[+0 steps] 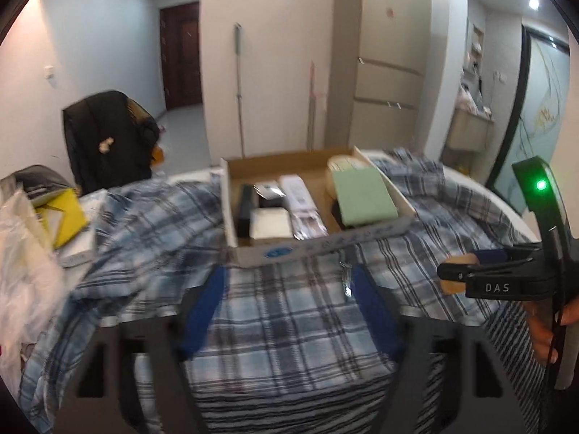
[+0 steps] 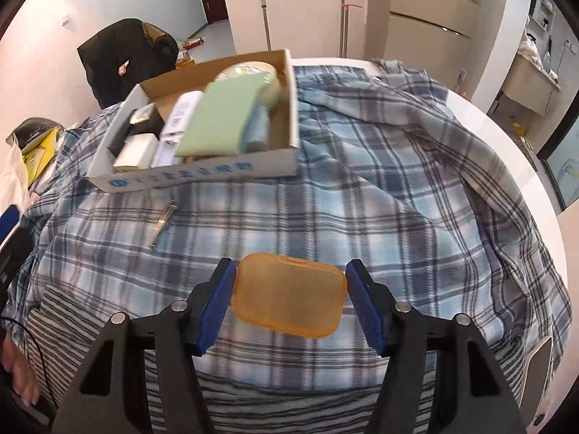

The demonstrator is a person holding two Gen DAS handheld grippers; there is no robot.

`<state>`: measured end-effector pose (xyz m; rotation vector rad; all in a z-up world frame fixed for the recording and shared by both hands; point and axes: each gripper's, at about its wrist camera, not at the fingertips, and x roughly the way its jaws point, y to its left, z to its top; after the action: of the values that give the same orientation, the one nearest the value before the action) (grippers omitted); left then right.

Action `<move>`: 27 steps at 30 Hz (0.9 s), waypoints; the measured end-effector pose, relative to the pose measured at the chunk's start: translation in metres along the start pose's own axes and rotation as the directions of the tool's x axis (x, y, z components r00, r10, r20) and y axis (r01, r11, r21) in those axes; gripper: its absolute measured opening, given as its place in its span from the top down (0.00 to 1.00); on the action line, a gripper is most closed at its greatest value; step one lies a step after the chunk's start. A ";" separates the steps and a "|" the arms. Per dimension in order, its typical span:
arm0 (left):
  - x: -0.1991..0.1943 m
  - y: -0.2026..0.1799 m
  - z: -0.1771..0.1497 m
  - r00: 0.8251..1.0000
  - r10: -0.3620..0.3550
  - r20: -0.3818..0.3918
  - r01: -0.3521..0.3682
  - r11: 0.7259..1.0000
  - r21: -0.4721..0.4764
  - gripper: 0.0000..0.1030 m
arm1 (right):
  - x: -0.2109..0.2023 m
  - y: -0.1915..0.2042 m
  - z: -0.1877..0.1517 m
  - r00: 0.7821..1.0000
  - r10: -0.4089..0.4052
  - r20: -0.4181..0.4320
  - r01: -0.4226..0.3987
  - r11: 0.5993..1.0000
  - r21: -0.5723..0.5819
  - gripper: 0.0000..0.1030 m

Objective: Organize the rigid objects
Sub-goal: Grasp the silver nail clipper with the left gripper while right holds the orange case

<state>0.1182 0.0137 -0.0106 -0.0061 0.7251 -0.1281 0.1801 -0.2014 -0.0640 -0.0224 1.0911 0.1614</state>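
An orange case (image 2: 288, 298) was held low in the centre of the right wrist frame, clamped by its short ends between the right gripper (image 2: 289, 303) jaws, above the plaid cloth (image 2: 362, 188). The left gripper (image 1: 286, 311) was seen low in the left wrist frame, jaws parted and empty, with a small clear clip (image 1: 346, 278) lying on the cloth just beside its right finger (image 1: 372, 311).

The case looked smooth and rounded, so a slip out of the pads was judged possible if it was tilted or bumped on the way. The box (image 2: 202, 177), at the upper left of the right wrist frame, was already crowded: a green pad (image 2: 220, 123) lay slanted over other items, and little bare floor was left. The case could be knocked against the box's near wall or left perched on the pad and slide off.

A black jacket (image 1: 108, 133) was draped beyond the tabletop, and yellow paper (image 1: 65, 217) lay at far left.
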 end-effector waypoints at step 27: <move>0.124 -0.032 0.015 0.947 -0.135 -0.291 0.130 0.991 -0.035 0.88 | 0.018 -0.025 -0.012 0.992 0.118 -0.046 -0.117 0.993 0.022 0.40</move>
<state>0.2165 -0.0334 -0.0796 -0.0516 1.0234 -0.2561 0.1815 -0.2253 -0.0870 0.0558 1.1413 0.2572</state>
